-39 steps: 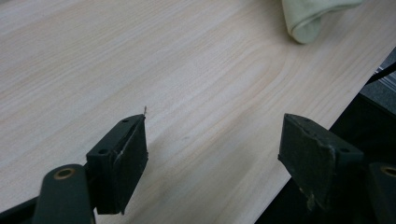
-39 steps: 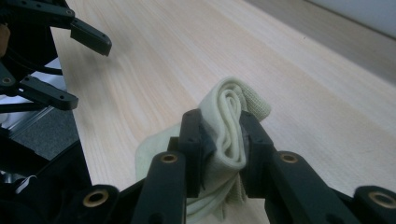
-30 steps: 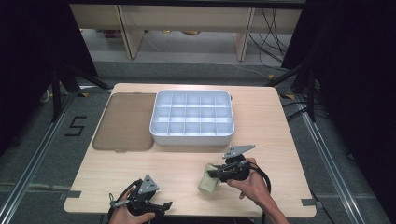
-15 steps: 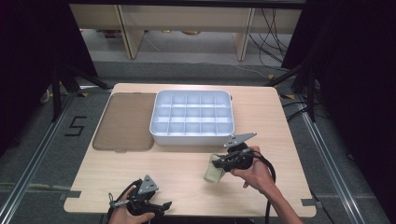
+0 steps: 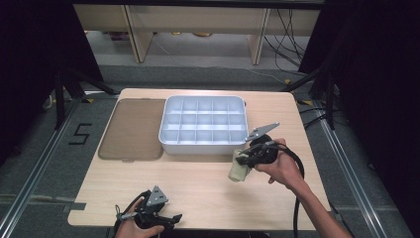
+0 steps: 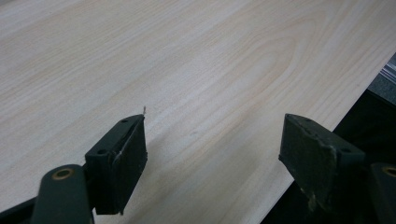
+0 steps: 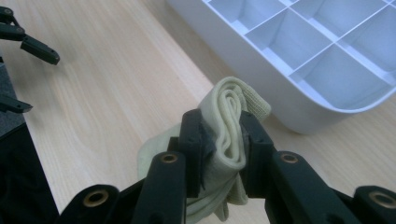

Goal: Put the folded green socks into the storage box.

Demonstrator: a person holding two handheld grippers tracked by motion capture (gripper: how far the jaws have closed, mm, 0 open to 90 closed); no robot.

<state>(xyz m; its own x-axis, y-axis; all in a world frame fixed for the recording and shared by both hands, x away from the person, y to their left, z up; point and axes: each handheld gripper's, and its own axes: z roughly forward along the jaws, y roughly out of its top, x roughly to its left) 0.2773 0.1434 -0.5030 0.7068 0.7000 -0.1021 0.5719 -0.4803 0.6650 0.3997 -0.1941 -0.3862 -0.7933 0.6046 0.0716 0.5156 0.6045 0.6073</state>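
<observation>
A pale yellow-green folded cloth [image 7: 229, 116] is pinched between the jaws of my right gripper [image 7: 223, 135], which is shut on it. In the high view the right gripper [image 5: 241, 161] holds the cloth [image 5: 239, 171] hanging above the table, just in front of the near right corner of the white compartment tray [image 5: 203, 148]. The tray's corner [image 7: 280, 100] lies close ahead of the cloth. My left gripper [image 5: 171, 218] rests at the table's near edge. Its jaws stand wide apart over bare wood, left gripper [image 6: 212, 140] open with nothing between them.
A flat brown mat [image 5: 132, 129] lies to the left of the tray. The tray's compartments look empty. The wooden table [image 5: 198, 188] has bare room between the two grippers. Dark floor and metal rails run around the table.
My right gripper has risen and moved away from me toward the tray's near right corner, carrying the cloth off the table. The left gripper has stayed put.
</observation>
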